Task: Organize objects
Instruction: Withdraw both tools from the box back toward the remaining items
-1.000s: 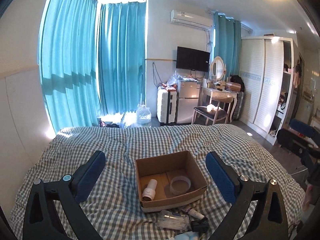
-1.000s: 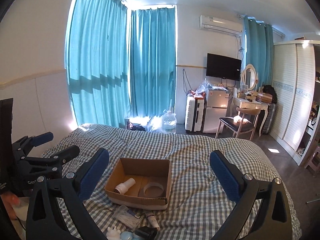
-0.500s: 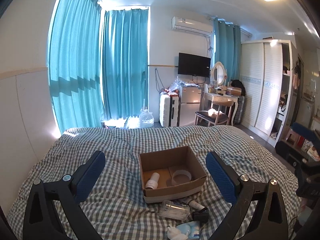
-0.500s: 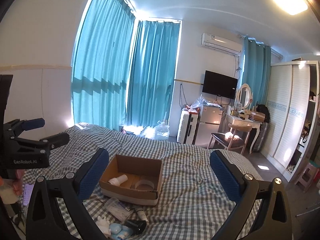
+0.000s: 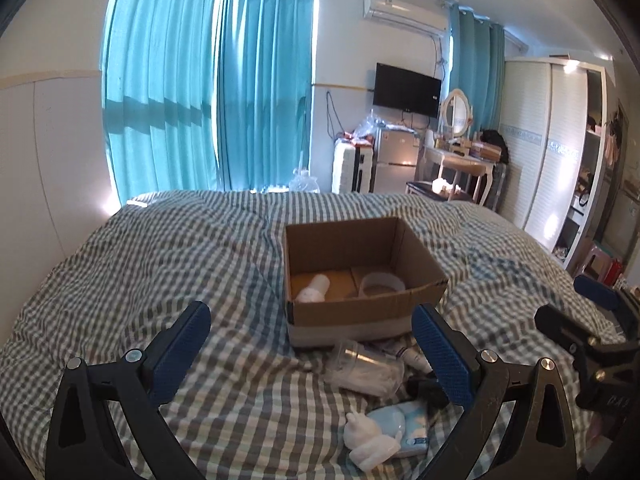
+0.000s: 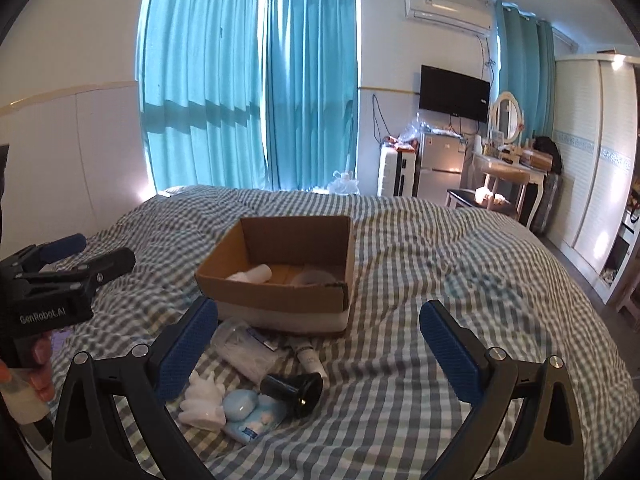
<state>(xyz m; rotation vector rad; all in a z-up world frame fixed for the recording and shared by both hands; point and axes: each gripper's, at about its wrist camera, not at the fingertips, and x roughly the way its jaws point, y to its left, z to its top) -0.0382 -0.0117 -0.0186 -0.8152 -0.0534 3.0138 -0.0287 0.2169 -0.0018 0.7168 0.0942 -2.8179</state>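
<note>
An open cardboard box [image 5: 360, 312] [image 6: 280, 296] sits on the checked bed, holding a white bottle [image 5: 314, 290] and a clear tape ring [image 5: 382, 284]. In front of it lie a clear plastic container [image 5: 364, 370] [image 6: 244, 350], a small tube [image 6: 308, 358], a black cylinder [image 6: 294, 392], a white figurine [image 6: 202, 402] [image 5: 370, 444] and a blue-white packet [image 6: 250, 414]. My left gripper [image 5: 312, 356] is open and empty above the pile. My right gripper [image 6: 318, 348] is open and empty, also above it.
The bed [image 5: 160, 264] is covered by a grey checked quilt. A white wall runs along its left side. Beyond the foot are teal curtains, a suitcase, a fridge, a vanity desk with chair [image 6: 492, 196] and a wardrobe at right.
Both grippers have dropped lower and closer to the bed. The box and the loose items now look larger and nearer. Both stay open.
</note>
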